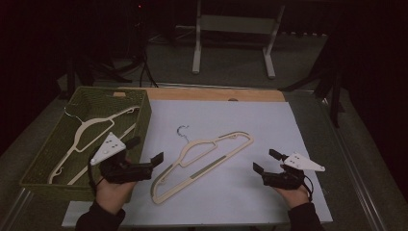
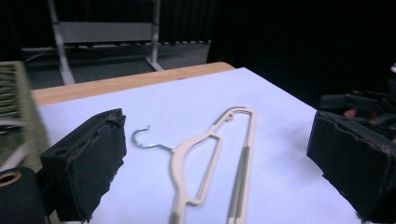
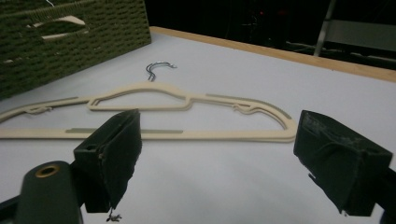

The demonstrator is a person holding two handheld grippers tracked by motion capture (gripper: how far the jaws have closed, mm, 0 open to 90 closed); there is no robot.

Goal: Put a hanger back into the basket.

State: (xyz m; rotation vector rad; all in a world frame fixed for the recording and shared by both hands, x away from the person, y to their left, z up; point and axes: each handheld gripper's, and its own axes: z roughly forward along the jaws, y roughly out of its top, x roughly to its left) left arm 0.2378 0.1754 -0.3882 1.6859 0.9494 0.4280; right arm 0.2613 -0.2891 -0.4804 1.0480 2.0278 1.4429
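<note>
Both sets of fingers wide apart, holding nothing. Left gripper (image 1: 145,153) sits just beside the hanger's (image 1: 204,161) lower end, near the basket (image 1: 57,144); right gripper (image 1: 267,161) is a bit off its shoulder end. Hanger lies flat mid-surface (image 1: 269,125), hook (image 1: 183,131) toward the far side.

Progress, judging by layout: one hanger (image 1: 89,132) already in basket, this one not yet gripped. Plenty of open room around it; basket wall is the edge to clear on the left.
</note>
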